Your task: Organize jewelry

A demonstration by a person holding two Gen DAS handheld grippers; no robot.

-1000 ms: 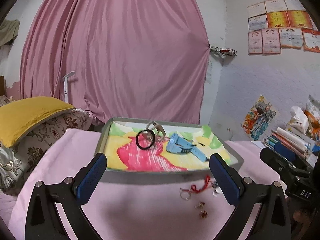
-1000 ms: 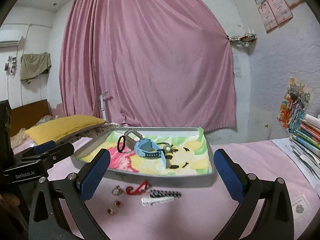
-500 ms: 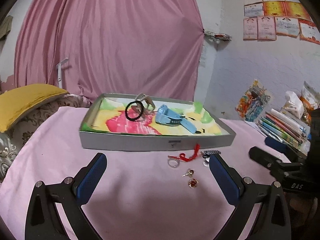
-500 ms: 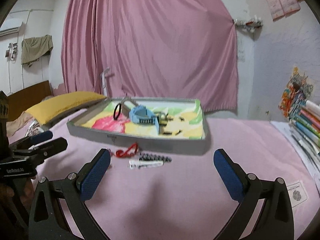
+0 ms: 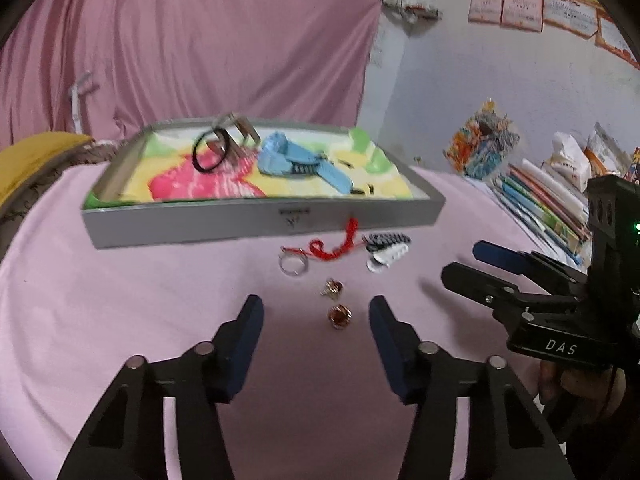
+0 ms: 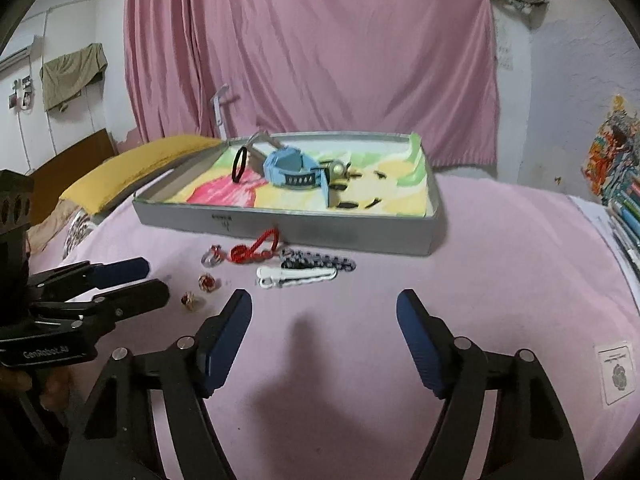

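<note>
A grey tray [image 5: 264, 222] with a colourful liner holds a blue watch [image 5: 298, 162] and a black hair tie [image 5: 210, 150]. In front of it on the pink cloth lie a silver ring [image 5: 293, 265], a red cord [image 5: 332, 246], two hair clips [image 5: 387, 249] and two small gold earrings [image 5: 340, 316]. My left gripper [image 5: 316, 314] is open and low, its fingers either side of the earrings. My right gripper [image 6: 324, 308] is open and empty, just short of the white clip [image 6: 296, 276] and patterned clip [image 6: 320, 260].
A yellow pillow [image 6: 132, 168] lies left of the tray. Books and papers [image 5: 540, 204] are stacked at the right. A pink curtain [image 6: 312, 52] hangs behind. A small card [image 6: 616, 372] lies on the cloth at the right.
Both grippers have dropped toward the cloth and narrowed their opening. The left gripper has moved forward so that the earrings sit between its fingers.
</note>
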